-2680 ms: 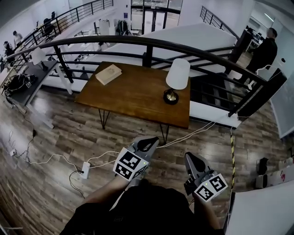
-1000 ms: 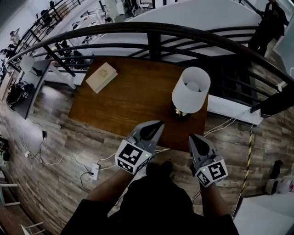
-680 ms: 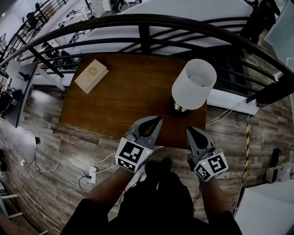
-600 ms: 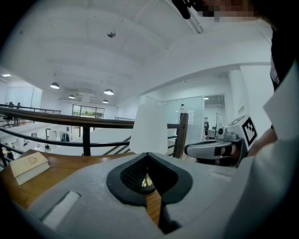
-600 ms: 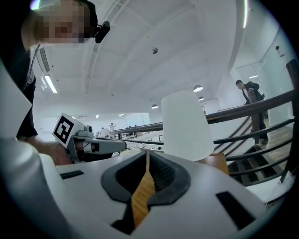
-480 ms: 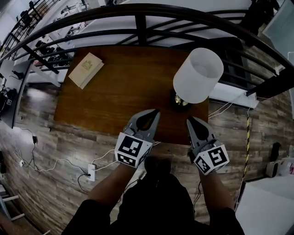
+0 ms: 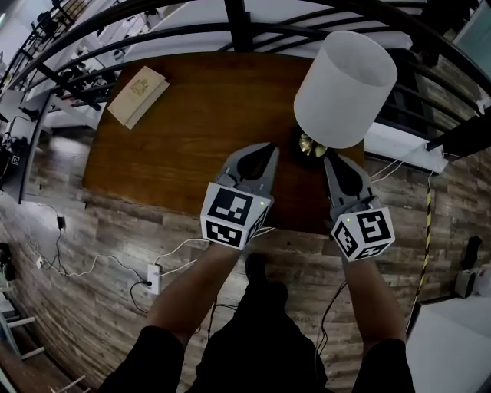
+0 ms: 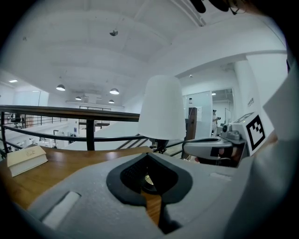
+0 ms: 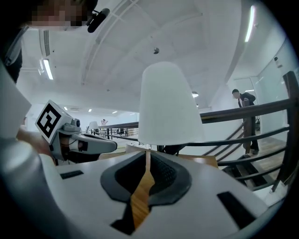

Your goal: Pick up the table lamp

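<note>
A wood-plank floor (image 7: 84,246) with a white cable (image 7: 100,257) and a power strip (image 7: 153,280) lies around a brown wooden table (image 7: 176,146), with a dark railing (image 7: 238,19) along the table's far side. At the far left corner of the table lies a pale book (image 7: 138,94). Over the near edge, left of the middle, the left gripper (image 7: 268,150) hangs with its jaws pressed together at the tips, clasping nothing. To its right, on the far right part of the table, the table lamp (image 7: 345,77) stands upright, its brass base (image 7: 311,146) showing under the white shade, just beyond and between the two gripper tips. The right gripper (image 7: 331,160) points at the lamp. Its jaws have just parted a touch, leaving a thin slit, all but closed and empty.
</note>
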`<action>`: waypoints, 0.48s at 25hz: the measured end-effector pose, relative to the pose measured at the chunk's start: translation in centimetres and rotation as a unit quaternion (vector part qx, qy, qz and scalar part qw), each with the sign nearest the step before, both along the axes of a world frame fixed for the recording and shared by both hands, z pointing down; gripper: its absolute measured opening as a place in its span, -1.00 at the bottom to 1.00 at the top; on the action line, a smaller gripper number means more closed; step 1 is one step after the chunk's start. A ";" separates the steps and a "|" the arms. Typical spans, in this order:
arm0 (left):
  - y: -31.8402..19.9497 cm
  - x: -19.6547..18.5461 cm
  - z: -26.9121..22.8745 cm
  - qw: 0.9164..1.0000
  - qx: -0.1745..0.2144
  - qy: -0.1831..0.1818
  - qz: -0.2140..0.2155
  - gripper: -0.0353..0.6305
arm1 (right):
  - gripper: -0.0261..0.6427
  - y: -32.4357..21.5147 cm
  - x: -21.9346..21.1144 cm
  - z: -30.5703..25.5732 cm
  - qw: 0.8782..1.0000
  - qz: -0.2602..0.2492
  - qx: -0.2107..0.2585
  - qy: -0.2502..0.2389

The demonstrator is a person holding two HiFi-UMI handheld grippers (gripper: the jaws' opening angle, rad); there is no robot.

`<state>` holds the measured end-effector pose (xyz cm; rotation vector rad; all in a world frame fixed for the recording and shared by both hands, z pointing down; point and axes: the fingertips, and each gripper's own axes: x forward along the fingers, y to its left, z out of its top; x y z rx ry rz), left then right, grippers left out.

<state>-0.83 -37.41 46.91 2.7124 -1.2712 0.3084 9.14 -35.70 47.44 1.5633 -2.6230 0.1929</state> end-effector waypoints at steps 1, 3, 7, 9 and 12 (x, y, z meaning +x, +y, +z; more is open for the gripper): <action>0.0 0.4 0.4 1.000 0.003 -0.002 0.000 -0.87 | -0.85 -0.2 0.2 0.5 1.000 0.003 0.003 0.000; 0.0 1.2 1.3 1.000 0.008 -0.007 -0.001 -0.87 | -0.83 -0.7 0.4 1.6 1.000 0.009 0.007 0.002; -0.5 1.8 3.6 1.000 -0.007 -0.007 -0.014 -0.87 | -0.76 -1.8 0.3 3.3 1.000 0.019 0.011 0.007; -1.1 2.0 4.5 1.000 -0.010 -0.005 -0.021 -0.87 | -0.71 -2.4 0.5 4.0 1.000 0.027 0.009 0.001; -1.7 2.0 5.5 0.999 -0.008 -0.010 -0.030 -0.87 | -0.68 -3.3 0.6 4.7 0.999 0.038 0.011 -0.005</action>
